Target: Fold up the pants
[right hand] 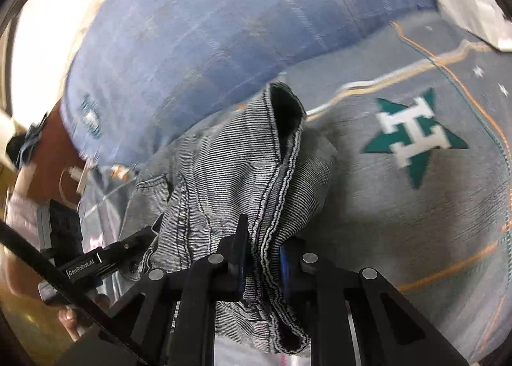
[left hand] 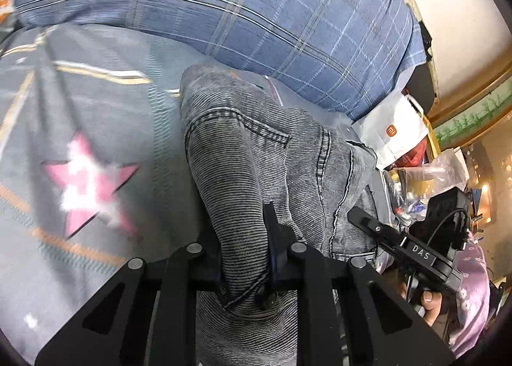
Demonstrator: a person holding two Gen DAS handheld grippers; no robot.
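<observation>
Grey washed denim pants [left hand: 256, 155] lie bunched on a grey-blue bedspread. My left gripper [left hand: 246, 257] is shut on a fold of the pants near a hem, and the cloth hangs between its fingers. My right gripper [right hand: 262, 257] is shut on the pants [right hand: 224, 167] at a stitched leg hem, whose dark opening shows above. Each gripper appears in the other's view: the right one at the left wrist view's right edge [left hand: 368, 222], the left one at the right wrist view's lower left [right hand: 134, 247]. Both hold the pants lifted off the bed.
The bedspread [left hand: 96, 103] carries a pink star [left hand: 86, 183] and a teal star [right hand: 412, 135]. A blue plaid pillow [left hand: 256, 14] lies behind the pants. A white paper bag [left hand: 393, 132] and plastic bags sit at the bed's right side.
</observation>
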